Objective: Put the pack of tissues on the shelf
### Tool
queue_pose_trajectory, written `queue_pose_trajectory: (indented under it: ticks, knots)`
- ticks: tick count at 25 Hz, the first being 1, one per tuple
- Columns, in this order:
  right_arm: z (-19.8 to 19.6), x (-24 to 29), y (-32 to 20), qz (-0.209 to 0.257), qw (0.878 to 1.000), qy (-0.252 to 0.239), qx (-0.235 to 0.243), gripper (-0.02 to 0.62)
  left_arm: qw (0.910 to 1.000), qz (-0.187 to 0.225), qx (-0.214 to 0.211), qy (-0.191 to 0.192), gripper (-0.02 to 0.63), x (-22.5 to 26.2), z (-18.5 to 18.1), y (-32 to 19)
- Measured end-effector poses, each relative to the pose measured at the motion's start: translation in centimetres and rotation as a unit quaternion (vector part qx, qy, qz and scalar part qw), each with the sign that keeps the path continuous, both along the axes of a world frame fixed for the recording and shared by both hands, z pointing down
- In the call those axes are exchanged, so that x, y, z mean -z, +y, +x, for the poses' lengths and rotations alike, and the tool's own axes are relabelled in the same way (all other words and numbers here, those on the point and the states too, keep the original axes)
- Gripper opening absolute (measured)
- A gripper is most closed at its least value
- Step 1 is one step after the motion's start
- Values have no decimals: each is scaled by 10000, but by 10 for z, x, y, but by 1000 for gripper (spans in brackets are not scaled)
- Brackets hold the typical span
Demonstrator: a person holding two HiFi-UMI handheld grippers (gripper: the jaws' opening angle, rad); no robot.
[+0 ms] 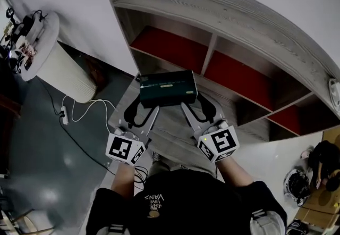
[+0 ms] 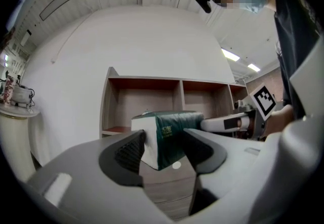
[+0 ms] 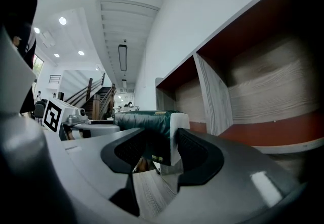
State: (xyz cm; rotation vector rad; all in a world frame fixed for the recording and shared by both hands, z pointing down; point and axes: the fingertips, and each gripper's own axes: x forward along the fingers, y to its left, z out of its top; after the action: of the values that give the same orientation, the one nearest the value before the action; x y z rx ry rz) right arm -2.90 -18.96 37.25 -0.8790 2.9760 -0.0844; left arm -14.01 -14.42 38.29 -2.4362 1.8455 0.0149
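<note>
Right in front of the shelf (image 1: pixel 223 13), level with its lower red-backed compartments, the pack of tissues (image 1: pixel 168 88) hangs in the air, long side facing the openings. Looks like that's so it can slide straight in.

The left gripper (image 1: pixel 139 109) has its jaws squeezed onto the pack's left end, and the right gripper (image 1: pixel 201 107) is pinched onto the right end. I'd guess it's held by both ends because a soft pack sags if you grab just one. It isn't touching the shelf yet.

Off to the left of the shelf there's a white round pedestal (image 1: pixel 58 69), with a cable (image 1: pixel 87 109) on the floor near its base.
</note>
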Motion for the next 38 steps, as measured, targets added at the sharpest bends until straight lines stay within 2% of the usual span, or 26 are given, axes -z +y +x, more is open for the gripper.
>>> queue_pose_trajectory:
  ticks: [11,22,38]
  knots:
    - [-29,10,-21,48,9977,-63,-681,193,9975,39,-687,-138,262,12,-34,-37]
    - [-39,18,-36,228,9912,-160,-1293,193,9915,206,-1265,-205,262,22,-47,-66]
    - [-33,18,-62,241,9830,-119,-1818,194,9857,228,-1657,-211,262,21,-42,-104]
